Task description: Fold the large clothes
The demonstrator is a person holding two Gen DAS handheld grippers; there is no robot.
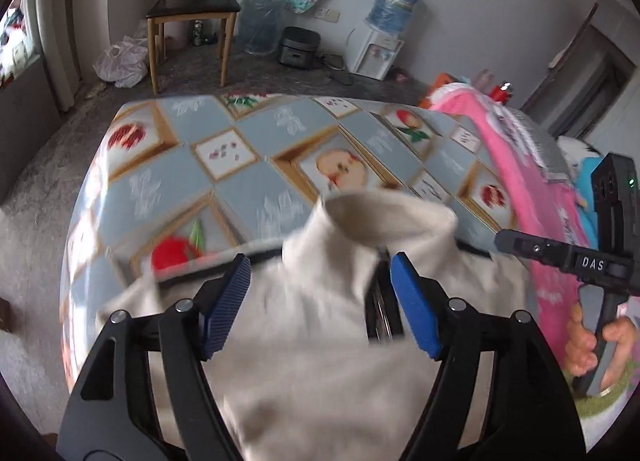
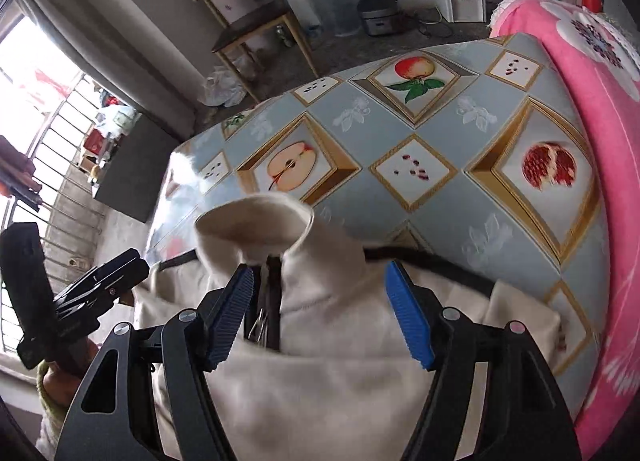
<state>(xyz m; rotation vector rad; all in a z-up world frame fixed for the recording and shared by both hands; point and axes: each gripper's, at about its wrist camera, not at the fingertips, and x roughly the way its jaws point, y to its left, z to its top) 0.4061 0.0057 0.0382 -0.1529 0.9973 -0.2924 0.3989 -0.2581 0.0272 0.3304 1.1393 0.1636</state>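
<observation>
A cream jacket [image 1: 320, 321] with a stand-up collar [image 1: 384, 217] and a dark zip [image 1: 380, 301] is lying on the surface [image 1: 248, 181], which is wearing a blue-grey cloth printed with fruit tiles; the garment is sitting at the near edge, collar pointing away from the cameras, a dark trim line running along its shoulders; the left tool [image 1: 320, 301] is hovering over the chest with its blue pads [image 1: 226, 305] standing well apart, gripping nothing, the fabric lying below and between them untouched as far as the blurred view is showing; the right tool [image 2: 320, 309] is hanging over the same collar area, its pads [image 2: 408, 313] likewise spread wide and holding nothing; a hand [image 1: 588, 345] is gripping the right tool's handle at the edge of the left view; a pink blanket [image 2: 600, 101] is lying along one side of the surface; a wooden chair [image 1: 192, 9] and a water dispenser [image 1: 380, 37] are standing on the floor beyond.
</observation>
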